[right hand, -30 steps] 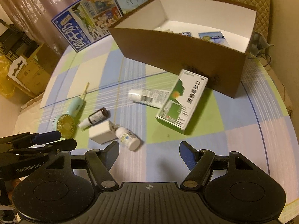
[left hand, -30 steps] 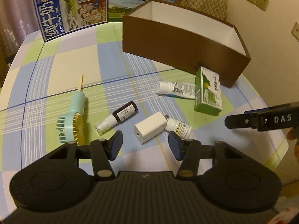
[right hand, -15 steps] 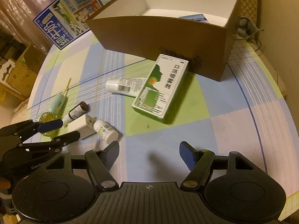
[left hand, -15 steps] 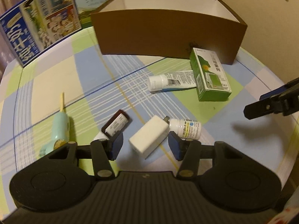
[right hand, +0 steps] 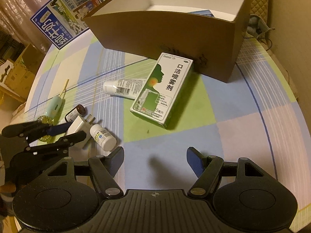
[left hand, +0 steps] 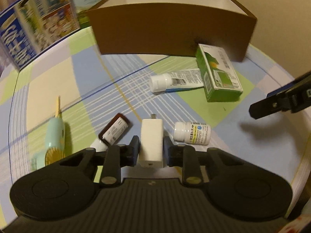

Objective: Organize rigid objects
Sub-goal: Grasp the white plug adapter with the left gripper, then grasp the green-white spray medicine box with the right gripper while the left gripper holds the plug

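A white charger block (left hand: 152, 136) lies on the checked tablecloth, and my left gripper (left hand: 151, 145) is closing on it, pads against its two sides. From the right wrist view the same left gripper (right hand: 72, 130) straddles the charger (right hand: 76, 125). A white pill bottle (left hand: 192, 133) lies just right of it, a brown spray bottle (left hand: 114, 130) just left. My right gripper (right hand: 155, 161) hangs open over bare cloth, nothing between its fingers, with the green and white medicine box (right hand: 163, 89) ahead of it.
A tall brown cardboard box (left hand: 171, 31) with a white inside stands at the back. A white tube (left hand: 175, 80) lies beside the medicine box. A mint hand fan (left hand: 53, 137) lies at the left. Milk cartons (left hand: 35, 25) stand behind.
My left gripper sank onto the charger and its jaws came together on it; the charger now points straight away. The right gripper dropped slightly and stayed open.
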### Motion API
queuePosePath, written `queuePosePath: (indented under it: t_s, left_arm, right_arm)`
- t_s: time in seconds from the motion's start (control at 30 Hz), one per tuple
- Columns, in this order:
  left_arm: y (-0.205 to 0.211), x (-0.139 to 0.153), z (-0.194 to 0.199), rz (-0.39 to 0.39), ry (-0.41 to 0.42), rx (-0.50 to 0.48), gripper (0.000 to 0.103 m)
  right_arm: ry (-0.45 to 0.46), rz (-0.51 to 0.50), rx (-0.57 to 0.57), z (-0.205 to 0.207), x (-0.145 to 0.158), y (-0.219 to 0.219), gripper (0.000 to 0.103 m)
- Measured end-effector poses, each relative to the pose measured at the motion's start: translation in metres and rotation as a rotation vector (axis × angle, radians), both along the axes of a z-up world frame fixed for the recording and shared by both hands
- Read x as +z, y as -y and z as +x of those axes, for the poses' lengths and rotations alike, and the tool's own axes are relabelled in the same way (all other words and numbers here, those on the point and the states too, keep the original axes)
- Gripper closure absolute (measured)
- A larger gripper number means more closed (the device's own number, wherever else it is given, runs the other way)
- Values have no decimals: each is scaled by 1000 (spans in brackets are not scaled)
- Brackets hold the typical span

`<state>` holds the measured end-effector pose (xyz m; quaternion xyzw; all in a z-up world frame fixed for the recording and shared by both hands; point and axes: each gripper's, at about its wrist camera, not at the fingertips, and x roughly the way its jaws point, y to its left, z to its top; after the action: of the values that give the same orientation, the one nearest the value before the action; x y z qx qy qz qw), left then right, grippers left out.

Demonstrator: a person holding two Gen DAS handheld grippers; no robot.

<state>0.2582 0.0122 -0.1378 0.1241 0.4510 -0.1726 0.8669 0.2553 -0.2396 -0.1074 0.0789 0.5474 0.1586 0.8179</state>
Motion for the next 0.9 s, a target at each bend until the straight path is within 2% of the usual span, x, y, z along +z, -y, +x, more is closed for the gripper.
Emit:
queuePosePath:
  t_s: [0.37,0.63,0.77,0.9]
  left_arm:
    - [-22,4,5,-141,-88,297,81]
    - [-21,4,11,-137,-101,360,81]
    - [-17,3,11,-127,-103,372,81]
    - [-14,2,12,-120,-103,391,81]
  right_arm:
    - [20,-14,-9,31,-4,-20,34]
    - [22,-21,-60,52,-10,-30,34]
    - [20,-56,-83,60,-18,-29,34]
    - [25,-57,-48,60,-23,-22,35]
